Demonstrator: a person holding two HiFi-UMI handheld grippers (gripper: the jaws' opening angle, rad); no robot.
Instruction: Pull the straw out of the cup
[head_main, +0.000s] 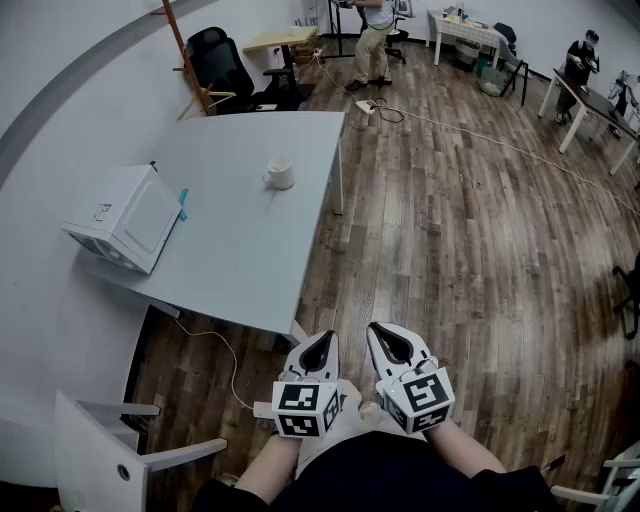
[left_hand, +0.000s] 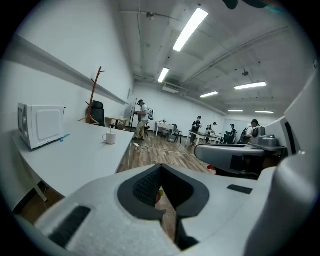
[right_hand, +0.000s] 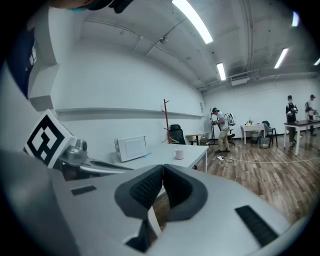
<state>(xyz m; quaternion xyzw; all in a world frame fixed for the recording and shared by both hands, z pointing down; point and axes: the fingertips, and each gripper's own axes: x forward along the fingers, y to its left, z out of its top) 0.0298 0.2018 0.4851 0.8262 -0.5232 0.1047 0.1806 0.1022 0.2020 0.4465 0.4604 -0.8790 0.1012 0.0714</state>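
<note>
The left gripper (head_main: 323, 341) and the right gripper (head_main: 386, 334) are right by the person's lap, side by side. They are well apart from the table (head_main: 250, 250), on its near side, over the wooden floor (head_main: 470, 250). Each one has a cube with black and white squares on it. The left gripper's jaws are pressed together with nothing between them. The right gripper's jaws are pressed together too, and they also hold nothing.

A white chair (head_main: 105, 450) stands just off the near left corner of the table. A thin cable (head_main: 228, 362) hangs down by the table's near edge.

The table is long and pale grey. A white microwave (head_main: 125, 215) sits on its left side, with a small blue thing (head_main: 183, 203) just beside it. The white cup (head_main: 281, 174) stands alone near the far right part of the table, well apart from both grippers. In the left gripper view a thin straw (left_hand: 111, 130) pokes up out of the cup (left_hand: 110, 137). It looks very small there.

Past the far end of the table there is a black office chair (head_main: 222, 60) and a brown coat stand (head_main: 185, 50). Farther off a person (head_main: 372, 40) stands on the floor.
</note>
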